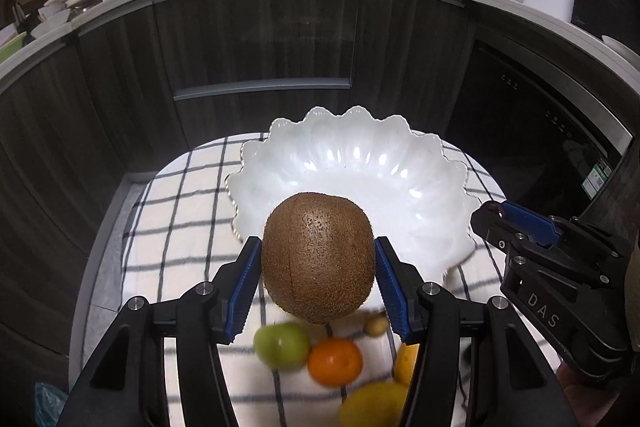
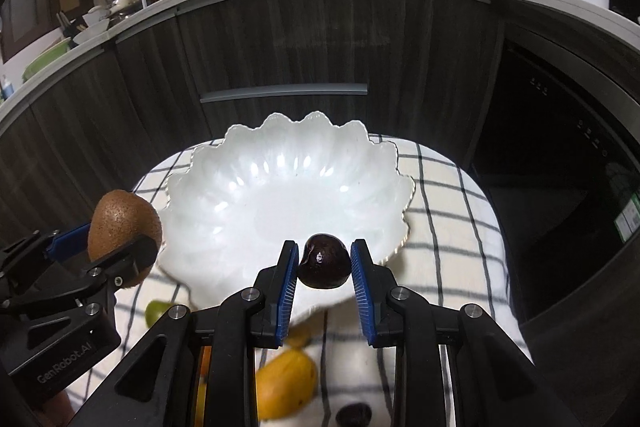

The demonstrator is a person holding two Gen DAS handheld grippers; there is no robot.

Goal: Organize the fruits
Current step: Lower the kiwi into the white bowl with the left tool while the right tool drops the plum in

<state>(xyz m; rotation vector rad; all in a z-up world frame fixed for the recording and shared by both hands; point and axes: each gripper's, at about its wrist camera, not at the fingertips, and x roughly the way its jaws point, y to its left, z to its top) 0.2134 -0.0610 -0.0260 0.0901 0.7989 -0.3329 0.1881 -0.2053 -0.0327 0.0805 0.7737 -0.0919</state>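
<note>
My left gripper (image 1: pixel 318 255) is shut on a brown kiwi (image 1: pixel 318 257), held in the air just before the near rim of a white scalloped bowl (image 1: pixel 360 163). In the right wrist view the kiwi (image 2: pixel 120 223) hangs at the bowl's left edge. My right gripper (image 2: pixel 324 263) is shut on a small dark plum (image 2: pixel 323 261), above the near rim of the bowl (image 2: pixel 280 187). The bowl has nothing in it. On the checked cloth (image 1: pixel 180 219) below lie a green apple (image 1: pixel 282 346), an orange (image 1: pixel 335 361), a lemon (image 1: pixel 370 405) and a mango (image 2: pixel 286 377).
The small table is covered by the checked cloth (image 2: pixel 452 227). Dark kitchen cabinets (image 1: pixel 260 35) stand behind it, with an oven (image 1: pixel 540 131) at the right. Another dark plum (image 2: pixel 354 415) lies on the cloth near the bottom edge. A small brownish fruit (image 1: pixel 377 325) lies by the left gripper's right finger.
</note>
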